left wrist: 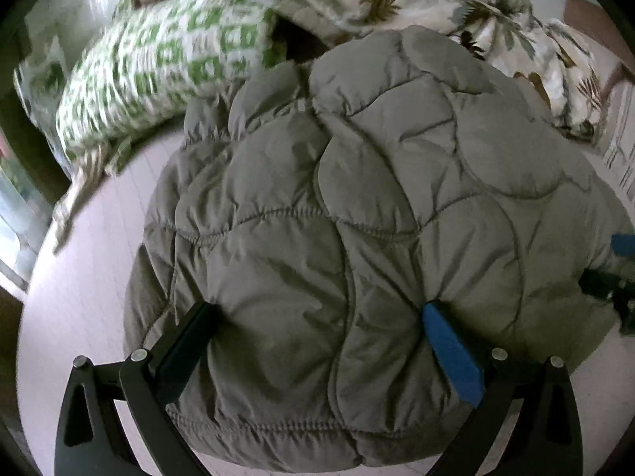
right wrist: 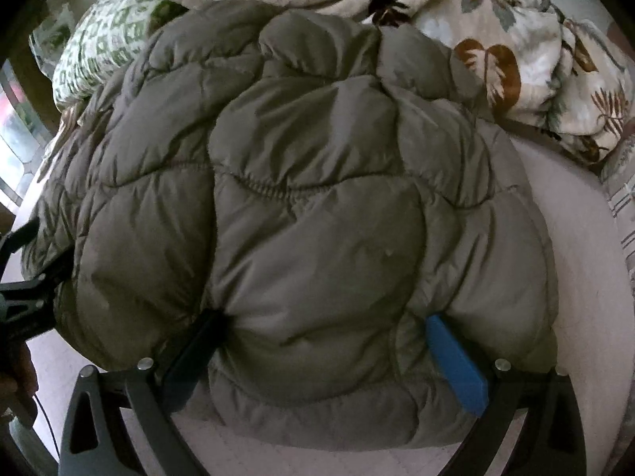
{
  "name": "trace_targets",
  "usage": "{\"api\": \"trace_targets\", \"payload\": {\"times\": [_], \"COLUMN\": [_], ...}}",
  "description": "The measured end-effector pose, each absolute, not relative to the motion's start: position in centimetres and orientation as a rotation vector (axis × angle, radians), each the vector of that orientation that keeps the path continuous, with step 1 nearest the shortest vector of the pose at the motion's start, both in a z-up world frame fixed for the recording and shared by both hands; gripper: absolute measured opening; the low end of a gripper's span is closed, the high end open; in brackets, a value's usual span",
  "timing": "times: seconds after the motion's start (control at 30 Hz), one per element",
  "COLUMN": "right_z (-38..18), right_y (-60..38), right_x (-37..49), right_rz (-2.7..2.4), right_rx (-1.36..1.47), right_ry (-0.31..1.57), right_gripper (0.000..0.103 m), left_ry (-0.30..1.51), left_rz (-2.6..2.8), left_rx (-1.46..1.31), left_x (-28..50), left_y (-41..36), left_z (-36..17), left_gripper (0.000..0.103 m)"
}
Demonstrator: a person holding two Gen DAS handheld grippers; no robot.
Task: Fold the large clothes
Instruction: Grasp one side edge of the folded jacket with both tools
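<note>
A grey-olive quilted puffer jacket (left wrist: 357,206) lies bunched on a pale pink bed sheet (left wrist: 79,277). It also fills the right wrist view (right wrist: 309,198). My left gripper (left wrist: 317,313) has its black finger and blue finger spread wide, both pressed into the jacket's near edge with a thick fold of fabric between them. My right gripper (right wrist: 321,325) stands the same way, fingers wide apart and sunk into the jacket's near hem. The right gripper shows at the left wrist view's right edge (left wrist: 619,273). The left gripper shows at the right wrist view's left edge (right wrist: 24,289).
A green-and-white patterned pillow (left wrist: 158,63) lies behind the jacket at the left. A crumpled cream blanket with brown leaf print (right wrist: 496,39) lies behind it at the right. Bare pink sheet (right wrist: 575,238) shows right of the jacket. A window (right wrist: 16,131) is at far left.
</note>
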State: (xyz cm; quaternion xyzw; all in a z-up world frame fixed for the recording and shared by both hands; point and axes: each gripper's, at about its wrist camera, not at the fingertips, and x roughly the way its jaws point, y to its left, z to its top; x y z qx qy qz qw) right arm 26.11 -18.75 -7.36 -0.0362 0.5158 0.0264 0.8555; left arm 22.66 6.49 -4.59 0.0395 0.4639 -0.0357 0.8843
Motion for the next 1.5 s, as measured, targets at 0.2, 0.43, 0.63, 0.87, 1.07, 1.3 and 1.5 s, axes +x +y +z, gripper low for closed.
{"api": "trace_targets", "payload": {"times": [0.2,0.43,0.63,0.87,1.07,1.3,1.5], "right_z": [-7.7,-5.7,-1.8,-1.2,-3.9,-8.1,-10.5], "right_y": [-18.5,-19.7,-23.7,-30.4,-33.0,-33.1,-34.5], "right_x": [26.2,25.3,24.4,26.2,28.7,30.8,31.6], "right_rz": [0.075,0.128,0.068,-0.063,-0.107,-0.071,-0.003], "right_rx": [-0.109,-0.046,-0.022,0.066,0.074,0.083,0.198], "right_ry": [1.077,1.070,1.044,1.136,1.226,1.315,1.380], "right_gripper": [0.103,0.103,0.103,0.103,0.103,0.103,0.102], "left_ry": [0.951,0.920,0.976,1.079,1.119,1.184,1.198], "left_rz": [-0.129,-0.121,-0.104,-0.080,-0.060,-0.075,-0.079], "left_rx": [0.107,0.124,0.093,-0.005,0.023,0.051,0.122], "left_x": [22.8,21.9,23.8,26.8,28.6,30.0,30.4], "left_y": [6.9,8.6,12.4,16.3,16.7,16.5,15.5], "left_z": [-4.0,-1.0,0.6,-0.2,-3.2,-5.7,-6.1], "left_gripper": [0.103,0.103,0.103,0.103,0.103,0.103,0.103]}}
